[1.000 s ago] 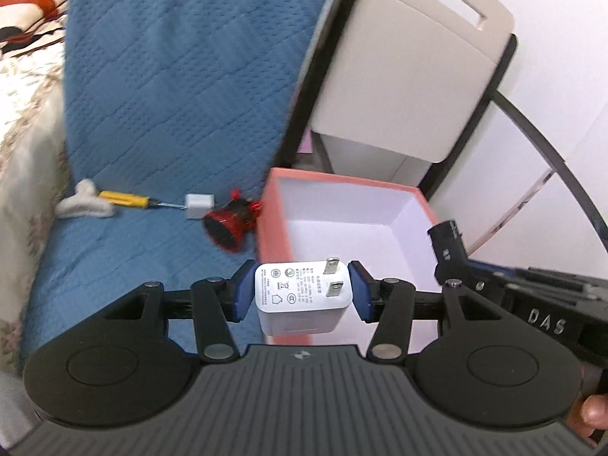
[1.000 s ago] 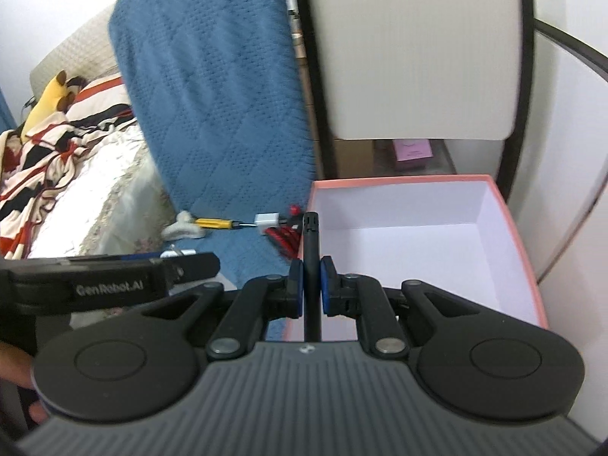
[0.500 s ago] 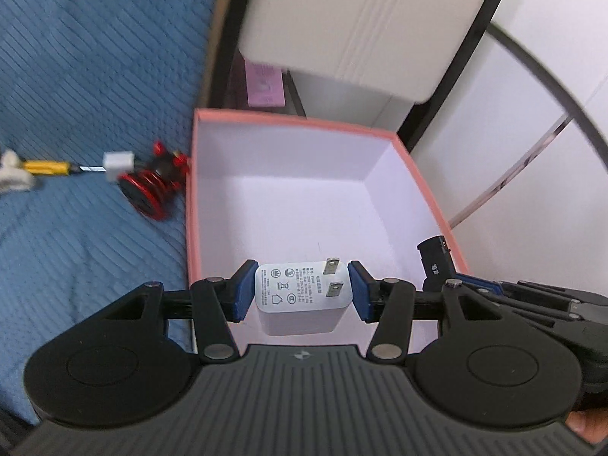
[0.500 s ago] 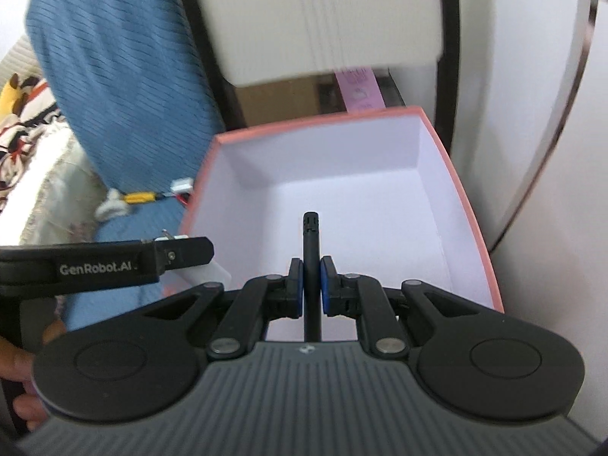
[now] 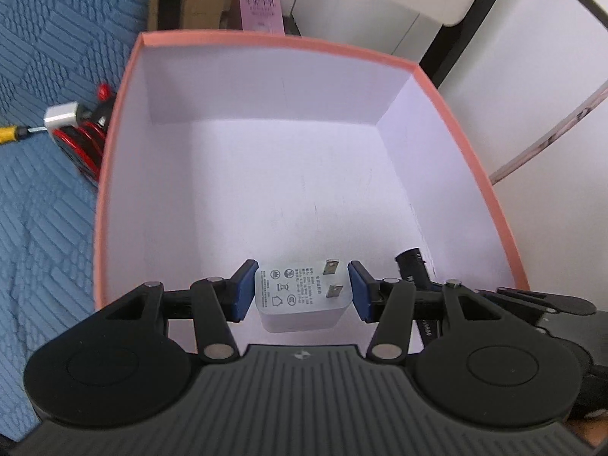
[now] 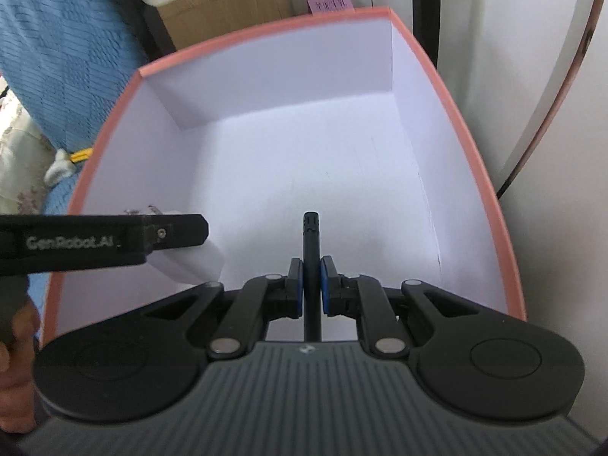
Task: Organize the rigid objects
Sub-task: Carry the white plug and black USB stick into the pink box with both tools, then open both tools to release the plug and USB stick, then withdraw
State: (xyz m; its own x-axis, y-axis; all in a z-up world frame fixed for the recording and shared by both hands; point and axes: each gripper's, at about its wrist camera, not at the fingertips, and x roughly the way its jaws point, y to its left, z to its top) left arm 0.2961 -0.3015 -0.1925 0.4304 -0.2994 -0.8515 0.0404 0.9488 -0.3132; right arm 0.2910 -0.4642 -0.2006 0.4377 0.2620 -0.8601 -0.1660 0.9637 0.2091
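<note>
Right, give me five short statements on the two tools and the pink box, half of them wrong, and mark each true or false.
1. The left tool grips a white charger. True.
2. The right tool is open and holds nothing. False: it is shut on a thin black object.
3. The pink box already holds several things. False: its visible floor is bare.
4. A red object lies outside the box's left wall. True.
5. The charger's prongs are folded away. False: both prongs stick out.
</note>
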